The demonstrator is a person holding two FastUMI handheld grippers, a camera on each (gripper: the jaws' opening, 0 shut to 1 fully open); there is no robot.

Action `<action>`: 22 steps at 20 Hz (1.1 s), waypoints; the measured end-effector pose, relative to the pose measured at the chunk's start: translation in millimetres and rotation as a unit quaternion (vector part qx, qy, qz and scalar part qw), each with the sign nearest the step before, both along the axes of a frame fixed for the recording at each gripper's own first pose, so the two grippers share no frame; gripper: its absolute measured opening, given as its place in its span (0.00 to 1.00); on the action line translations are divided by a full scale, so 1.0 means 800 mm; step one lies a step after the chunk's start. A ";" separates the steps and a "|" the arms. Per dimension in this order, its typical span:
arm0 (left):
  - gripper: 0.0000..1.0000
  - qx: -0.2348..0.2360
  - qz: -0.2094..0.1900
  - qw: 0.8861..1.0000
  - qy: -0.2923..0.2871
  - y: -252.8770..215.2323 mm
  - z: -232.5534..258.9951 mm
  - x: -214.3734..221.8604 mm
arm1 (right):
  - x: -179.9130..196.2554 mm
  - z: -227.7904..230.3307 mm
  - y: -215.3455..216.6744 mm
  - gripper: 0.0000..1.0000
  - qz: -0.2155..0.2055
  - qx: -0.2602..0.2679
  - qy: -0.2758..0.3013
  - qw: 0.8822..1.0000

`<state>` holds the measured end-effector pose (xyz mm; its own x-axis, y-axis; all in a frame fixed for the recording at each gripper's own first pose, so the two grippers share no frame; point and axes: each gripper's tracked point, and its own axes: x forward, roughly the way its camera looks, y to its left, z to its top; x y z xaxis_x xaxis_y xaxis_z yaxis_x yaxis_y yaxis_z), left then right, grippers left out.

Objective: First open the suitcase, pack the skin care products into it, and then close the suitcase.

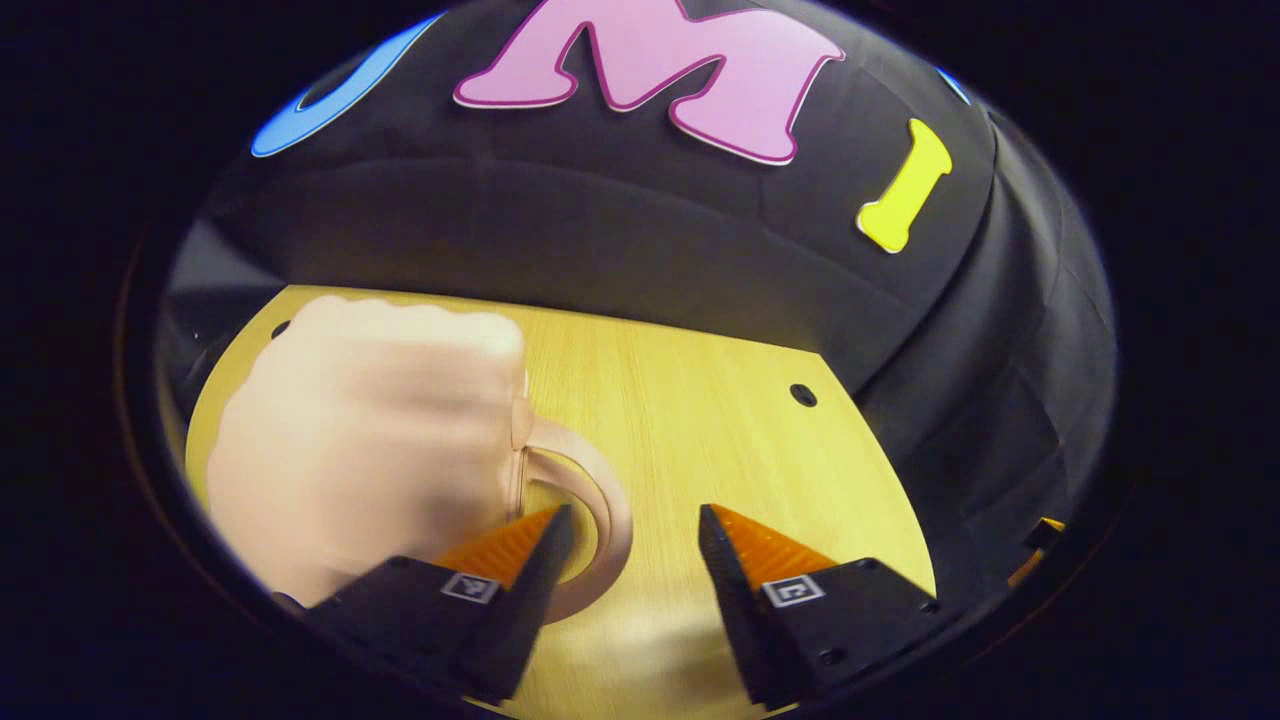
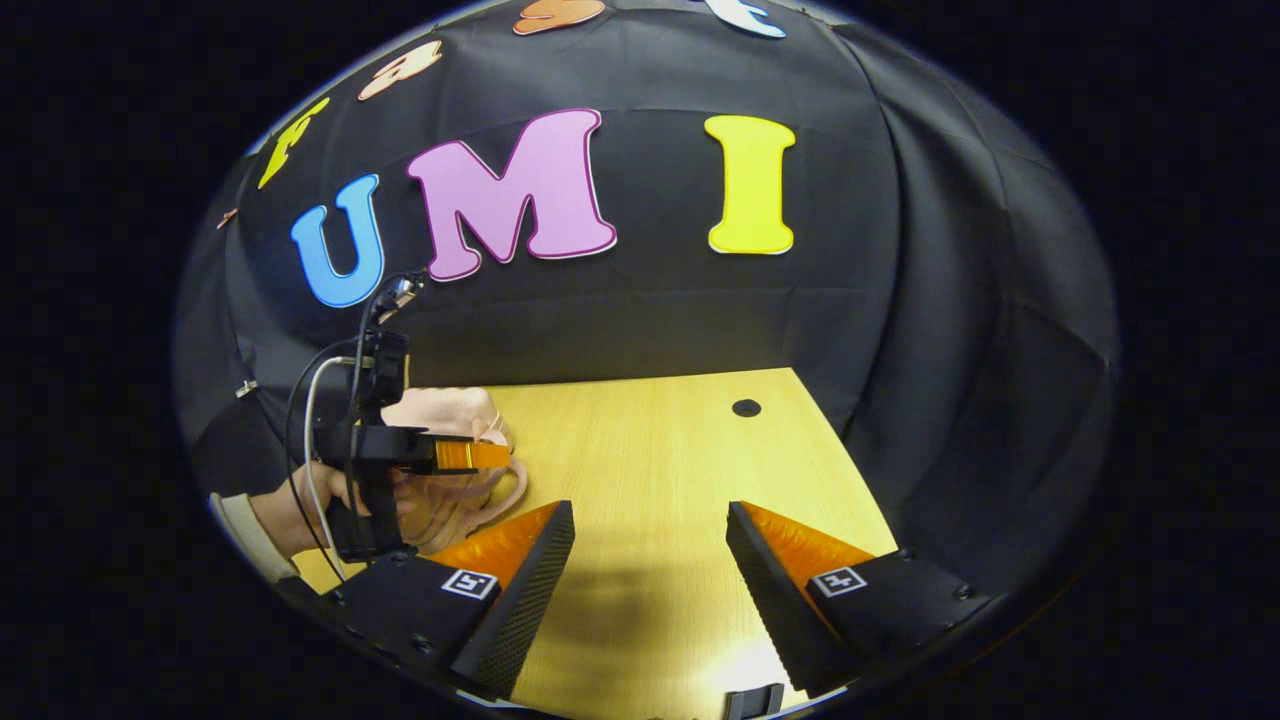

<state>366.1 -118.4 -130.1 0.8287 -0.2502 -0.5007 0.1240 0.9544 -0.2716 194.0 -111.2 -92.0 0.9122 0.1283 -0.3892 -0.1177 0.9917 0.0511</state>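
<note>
The booth is enclosed by a black cloth wall [image 2: 650,310] at the back and right. A light wooden tabletop [image 2: 660,470] with a round hole [image 2: 746,407] is seen below it. A pale pink suitcase [image 1: 370,440] lies at its left, its handle [image 1: 600,500] beside the left hand-held gripper [image 1: 632,525], whose fingers are held apart. The right hand-held gripper [image 2: 650,520] is likewise spread over bare wood.

Left gripper view: the pale pink suitcase [image 1: 370,450] is motion-blurred, its lower edge hidden behind the near finger, so seam and latch are unreadable. Right gripper view: the left gripper [image 2: 490,456] and the hand [image 2: 300,500] holding it cover most of the case.
</note>
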 end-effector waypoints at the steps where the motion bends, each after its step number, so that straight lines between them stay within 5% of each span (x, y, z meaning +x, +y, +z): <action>1: 0.87 0.002 -0.003 1.000 -0.022 -0.001 0.020 -0.010 | -0.006 0.013 0.002 0.97 -0.004 -0.001 -0.010 1.000; 2: 0.98 0.006 -0.001 0.999 -0.048 0.004 0.046 -0.020 | -0.014 0.025 0.005 0.97 -0.007 -0.004 -0.019 1.000; 8: 0.96 0.072 0.061 0.970 -0.223 0.070 0.224 -0.126 | -0.068 0.089 0.053 0.97 -0.002 -0.004 -0.061 0.998; 11: 0.96 0.068 0.089 0.956 -0.272 0.104 0.276 -0.205 | -0.093 0.121 0.084 0.97 0.014 0.008 -0.091 0.996; 16: 0.96 0.082 0.127 0.944 -0.295 0.154 0.284 -0.312 | -0.143 0.151 0.112 0.97 0.022 0.030 -0.125 0.991; 22: 0.96 0.072 0.153 0.953 -0.251 0.201 0.222 -0.393 | -0.196 0.124 0.122 0.97 0.021 0.015 -0.115 0.993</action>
